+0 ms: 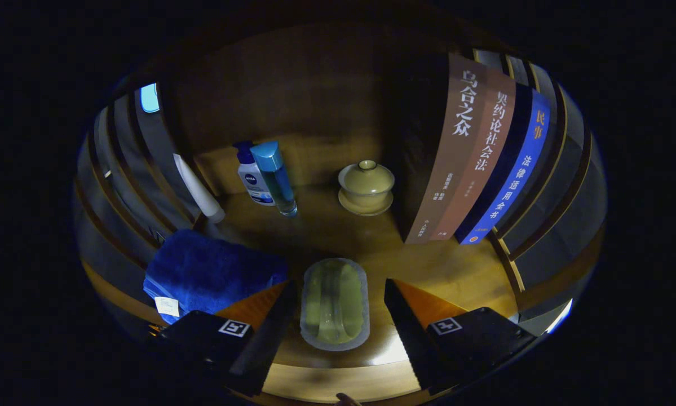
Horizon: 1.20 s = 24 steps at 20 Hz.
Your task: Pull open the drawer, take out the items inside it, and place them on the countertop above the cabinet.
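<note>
The gripper [335,316] hangs over a wooden countertop [428,265], its jaws spread wide with nothing pressed between them. Lying flat in the gap between the fingers is a greenish oval packet [335,301] with a pale rim, touching neither finger as far as I can see.

Taking that packet as the mark: just to its left sits a folded blue towel [208,273]. Beyond it, further back on the wood, stands a lidded tea bowl [366,187] on its saucer. Back and to the left are a clear bottle with a blue cap [275,177], and a white lotion bottle [252,176] close behind. A white tube [198,189] leans further left. To the right and behind stand upright books [484,158], spines outward.
</note>
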### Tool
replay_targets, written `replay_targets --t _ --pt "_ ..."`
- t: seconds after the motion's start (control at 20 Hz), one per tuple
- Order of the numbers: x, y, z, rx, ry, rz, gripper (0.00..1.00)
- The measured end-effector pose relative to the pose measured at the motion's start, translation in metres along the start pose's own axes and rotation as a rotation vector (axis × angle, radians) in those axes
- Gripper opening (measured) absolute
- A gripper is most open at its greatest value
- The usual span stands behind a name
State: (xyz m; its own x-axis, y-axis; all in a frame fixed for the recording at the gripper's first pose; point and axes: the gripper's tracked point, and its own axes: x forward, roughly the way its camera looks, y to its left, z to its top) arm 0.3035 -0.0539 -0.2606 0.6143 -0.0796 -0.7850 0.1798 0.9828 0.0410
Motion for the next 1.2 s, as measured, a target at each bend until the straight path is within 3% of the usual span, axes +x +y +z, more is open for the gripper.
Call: replay_targets --t 0.4,0.75,1.2 --pt "-0.057 0.005 -0.042 0.032 -0.102 0.047 1.0" --pt "-0.155 -0.002 -0.083 -0.002 -0.312 0.083 1.0" --pt "-0.231 -0.008 -0.192 -0.016 -0.514 0.125 0.99"
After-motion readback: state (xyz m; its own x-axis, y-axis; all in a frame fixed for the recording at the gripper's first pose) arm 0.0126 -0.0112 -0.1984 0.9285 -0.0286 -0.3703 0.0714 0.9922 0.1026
